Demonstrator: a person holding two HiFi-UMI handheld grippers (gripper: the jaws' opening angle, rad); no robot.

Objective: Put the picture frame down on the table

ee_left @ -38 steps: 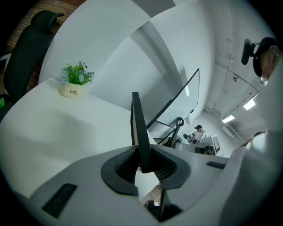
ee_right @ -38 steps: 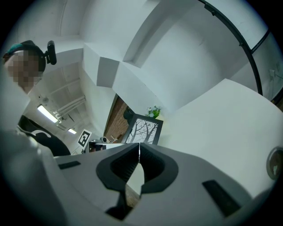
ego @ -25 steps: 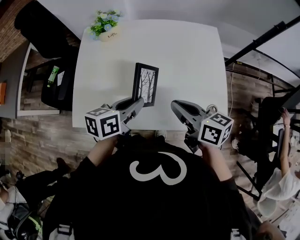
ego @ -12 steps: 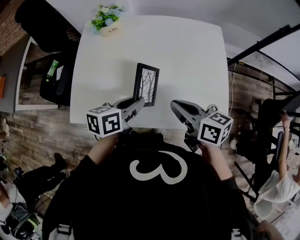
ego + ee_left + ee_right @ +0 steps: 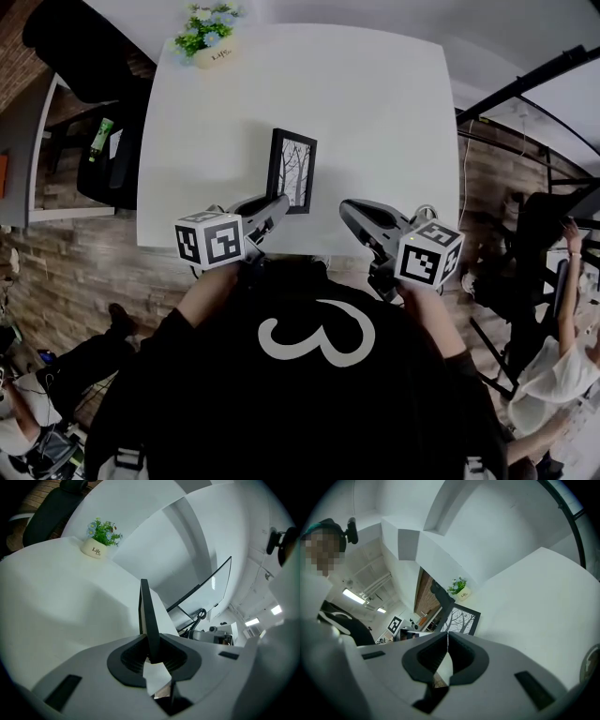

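The black picture frame (image 5: 292,171), showing a bare-tree print, stands upright over the near part of the white table (image 5: 375,112). My left gripper (image 5: 275,210) is shut on its near edge. In the left gripper view the frame (image 5: 145,613) appears edge-on, pinched where the jaws meet at the left gripper (image 5: 151,649). I cannot tell whether the frame's bottom touches the table. My right gripper (image 5: 350,212) hovers to the frame's right, apart from it, shut on nothing. The right gripper view shows the frame's front (image 5: 462,619) beyond the closed right gripper (image 5: 448,641).
A small white pot of flowers (image 5: 208,42) sits at the table's far left corner, also visible as the pot (image 5: 97,540) and the pot (image 5: 459,588). A black chair (image 5: 80,52) stands left of the table. Black metal railing (image 5: 525,103) and a seated person (image 5: 562,309) are to the right.
The grippers and the frame hold their places; only the head view has drifted slightly.
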